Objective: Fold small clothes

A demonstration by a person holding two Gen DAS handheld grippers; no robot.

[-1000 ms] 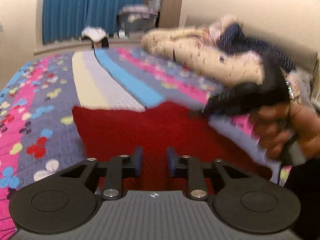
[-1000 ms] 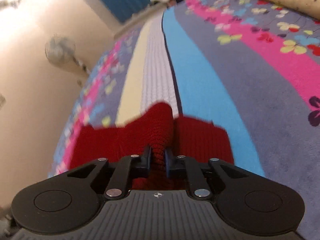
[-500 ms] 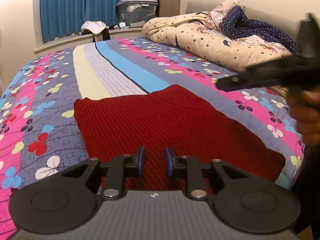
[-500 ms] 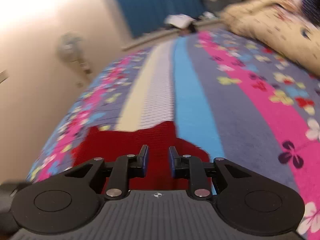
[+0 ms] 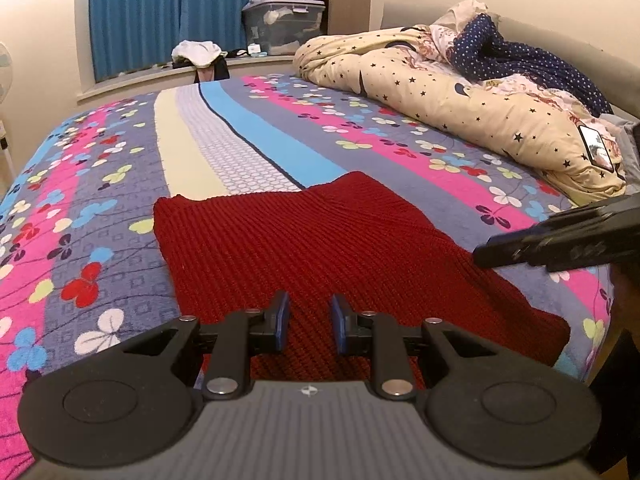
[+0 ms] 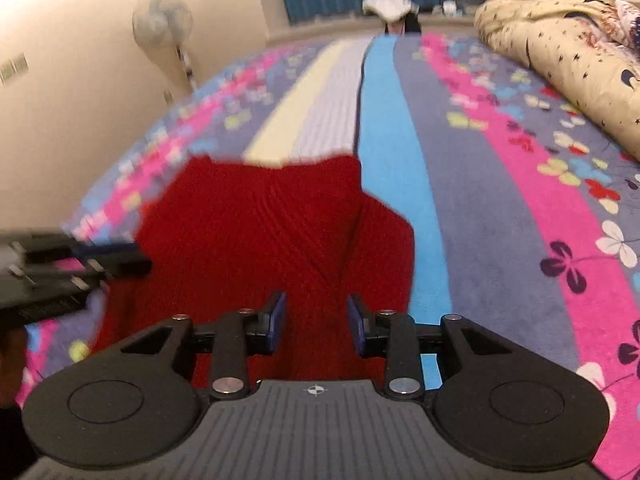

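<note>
A red knitted garment [image 5: 320, 248] lies spread flat on the patterned bedspread [image 5: 100, 208]. It also shows in the right wrist view [image 6: 260, 240]. My left gripper [image 5: 307, 326] hovers over the garment's near edge, open and empty. My right gripper [image 6: 316, 322] hovers over the garment's near right part, open wider and empty. The right gripper shows at the right edge of the left wrist view [image 5: 560, 242]. The left gripper shows blurred at the left edge of the right wrist view [image 6: 80, 268].
A rumpled cream star-print duvet [image 5: 460, 92] with a dark dotted cloth [image 5: 520, 60] lies along the bed's right side, a phone [image 5: 596, 146] on it. A window ledge with clothes [image 5: 200, 54] and a plastic bin [image 5: 284, 24] is behind. A fan [image 6: 162, 24] stands left.
My right gripper let go of the red garment's fold, opened and drew back. The garment now lies flat. My left gripper stayed open and nearly still.
</note>
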